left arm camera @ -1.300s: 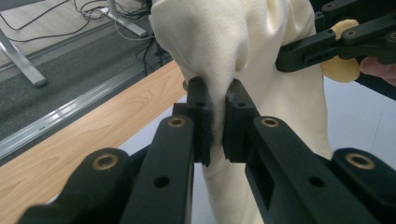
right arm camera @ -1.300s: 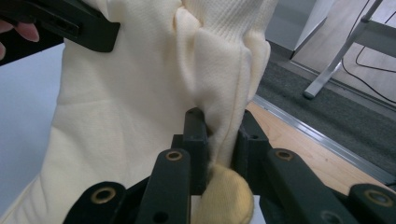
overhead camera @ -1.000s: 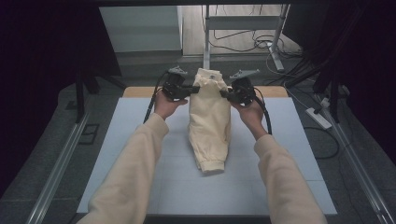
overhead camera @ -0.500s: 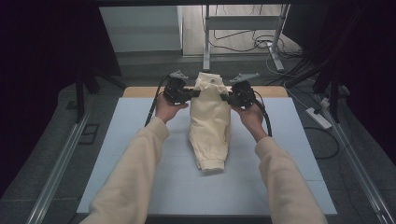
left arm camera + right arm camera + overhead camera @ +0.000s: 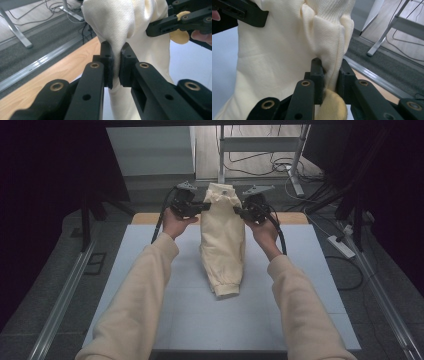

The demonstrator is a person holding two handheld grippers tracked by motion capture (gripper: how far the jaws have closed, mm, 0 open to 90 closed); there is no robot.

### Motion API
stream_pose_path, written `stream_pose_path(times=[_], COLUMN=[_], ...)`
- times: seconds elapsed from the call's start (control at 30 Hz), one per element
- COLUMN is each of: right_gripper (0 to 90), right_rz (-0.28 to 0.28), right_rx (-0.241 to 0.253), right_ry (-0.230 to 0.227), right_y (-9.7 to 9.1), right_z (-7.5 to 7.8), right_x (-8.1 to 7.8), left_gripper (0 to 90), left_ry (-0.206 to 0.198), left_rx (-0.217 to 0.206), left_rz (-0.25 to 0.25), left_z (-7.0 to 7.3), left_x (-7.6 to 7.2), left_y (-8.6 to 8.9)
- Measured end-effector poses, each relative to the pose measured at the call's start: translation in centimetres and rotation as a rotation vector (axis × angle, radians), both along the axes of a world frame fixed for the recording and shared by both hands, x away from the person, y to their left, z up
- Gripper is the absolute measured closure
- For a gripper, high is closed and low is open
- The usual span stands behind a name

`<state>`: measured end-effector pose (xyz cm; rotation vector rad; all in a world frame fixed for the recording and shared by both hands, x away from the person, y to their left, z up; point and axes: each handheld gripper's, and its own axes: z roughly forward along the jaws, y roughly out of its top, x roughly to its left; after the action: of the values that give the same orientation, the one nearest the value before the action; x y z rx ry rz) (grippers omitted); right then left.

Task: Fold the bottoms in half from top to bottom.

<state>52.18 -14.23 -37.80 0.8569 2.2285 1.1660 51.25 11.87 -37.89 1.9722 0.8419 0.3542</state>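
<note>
A cream knit garment [image 5: 222, 240] hangs by its top edge between my two grippers, and its cuffed lower end rests on the white table [image 5: 150, 285]. My left gripper [image 5: 202, 206] is shut on the left side of that edge, with cloth [image 5: 117, 22] pinched between the pads [image 5: 116, 53]. On the right side my right gripper [image 5: 239, 211] is shut on a bunched fold [image 5: 282, 50], which sits between its jaws [image 5: 330, 65]. Each gripper view also shows the other gripper [image 5: 180, 21] [image 5: 242, 12] across the cloth.
A wooden strip [image 5: 290, 217] runs along the table's far edge. Beyond it are grey floor, metal desk legs [image 5: 297, 165] and loose cables. A power strip [image 5: 340, 245] lies on the floor at the right. Metal rails [image 5: 65, 295] flank the table.
Both hands have risen slightly and carried the garment's top edge up and away from me. The cuffed end stays on the table. Both grips are unchanged.
</note>
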Motion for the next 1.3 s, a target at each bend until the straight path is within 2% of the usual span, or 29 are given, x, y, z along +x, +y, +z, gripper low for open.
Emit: stream_pose_path(times=[0.27, 0.67, 1.03, 1.3], right_gripper=[77.5, 77.0, 76.9, 76.8], right_rz=[0.010, 0.037, 0.052, 0.059], right_rx=[-0.009, -0.008, -0.011, -0.007], right_ry=[0.020, 0.047, 0.087, 0.114], right_y=[-0.8, -1.2, -1.7, -2.1], right_z=[-1.0, -3.0, -4.9, -6.2], right_x=[-0.7, -1.0, -1.8, -2.4], left_gripper=[82.9, 82.8, 82.7, 82.7], left_ry=[0.022, 0.048, 0.074, 0.090], left_rx=[-0.020, -0.018, -0.015, -0.027], left_rz=[-0.014, -0.023, -0.043, -0.056], left_z=[-1.6, -3.5, -5.4, -6.6], left_x=[-0.8, -1.2, -2.3, -3.0], left_y=[-0.5, -0.6, -0.8, -1.0])
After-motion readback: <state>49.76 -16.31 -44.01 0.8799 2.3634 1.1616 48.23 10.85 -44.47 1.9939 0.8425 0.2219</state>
